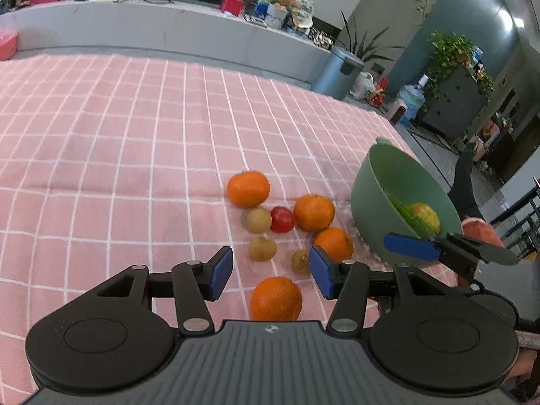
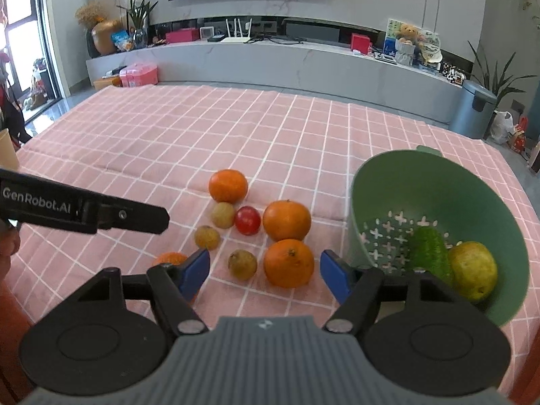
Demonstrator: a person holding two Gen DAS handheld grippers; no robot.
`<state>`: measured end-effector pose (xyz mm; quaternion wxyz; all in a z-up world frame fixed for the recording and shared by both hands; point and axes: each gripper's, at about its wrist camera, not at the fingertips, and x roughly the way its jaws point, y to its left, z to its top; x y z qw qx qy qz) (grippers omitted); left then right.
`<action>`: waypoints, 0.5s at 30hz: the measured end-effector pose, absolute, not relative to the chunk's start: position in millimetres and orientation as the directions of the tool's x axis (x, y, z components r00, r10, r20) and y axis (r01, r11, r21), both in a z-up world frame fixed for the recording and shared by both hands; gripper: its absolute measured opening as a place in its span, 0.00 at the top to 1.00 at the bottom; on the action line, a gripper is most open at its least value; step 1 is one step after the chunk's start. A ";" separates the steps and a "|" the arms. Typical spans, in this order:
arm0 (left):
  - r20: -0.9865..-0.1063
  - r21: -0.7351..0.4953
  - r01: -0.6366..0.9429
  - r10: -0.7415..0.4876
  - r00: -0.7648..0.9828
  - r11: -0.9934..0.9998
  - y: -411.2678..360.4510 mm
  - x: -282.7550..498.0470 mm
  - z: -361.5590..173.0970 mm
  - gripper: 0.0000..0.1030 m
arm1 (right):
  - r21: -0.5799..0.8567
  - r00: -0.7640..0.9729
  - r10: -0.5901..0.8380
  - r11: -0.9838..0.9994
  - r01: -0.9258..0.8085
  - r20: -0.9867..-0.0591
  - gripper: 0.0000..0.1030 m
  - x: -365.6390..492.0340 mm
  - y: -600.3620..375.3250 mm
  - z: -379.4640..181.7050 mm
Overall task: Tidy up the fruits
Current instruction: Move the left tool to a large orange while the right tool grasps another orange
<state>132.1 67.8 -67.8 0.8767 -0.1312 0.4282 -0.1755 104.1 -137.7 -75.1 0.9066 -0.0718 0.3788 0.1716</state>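
Several oranges, a red tomato (image 2: 247, 220) and three small brown fruits lie on the pink checked cloth (image 2: 202, 128). A green colander (image 2: 465, 202) at the right holds a yellow pear (image 2: 472, 275) and a green cucumber (image 2: 430, 253). My right gripper (image 2: 265, 275) is open around the nearest orange (image 2: 288, 263) and a brown fruit (image 2: 242, 264). My left gripper (image 1: 270, 271) is open just above another orange (image 1: 275, 298). In the left wrist view the colander (image 1: 381, 182) stands at the right, with a right gripper finger (image 1: 411, 246) in front of it.
The left gripper's arm (image 2: 84, 207) reaches in from the left in the right wrist view. The cloth's right edge runs just past the colander. A grey counter (image 2: 270, 64) and a blue bin (image 2: 472, 109) stand beyond the table.
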 end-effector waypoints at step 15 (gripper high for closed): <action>-0.777 -0.326 0.300 -0.435 0.455 0.896 45.7 124.0 -93.8 0.41 | -0.029 0.655 0.215 0.940 -0.341 -0.724 0.56 112.8 -143.1 -97.7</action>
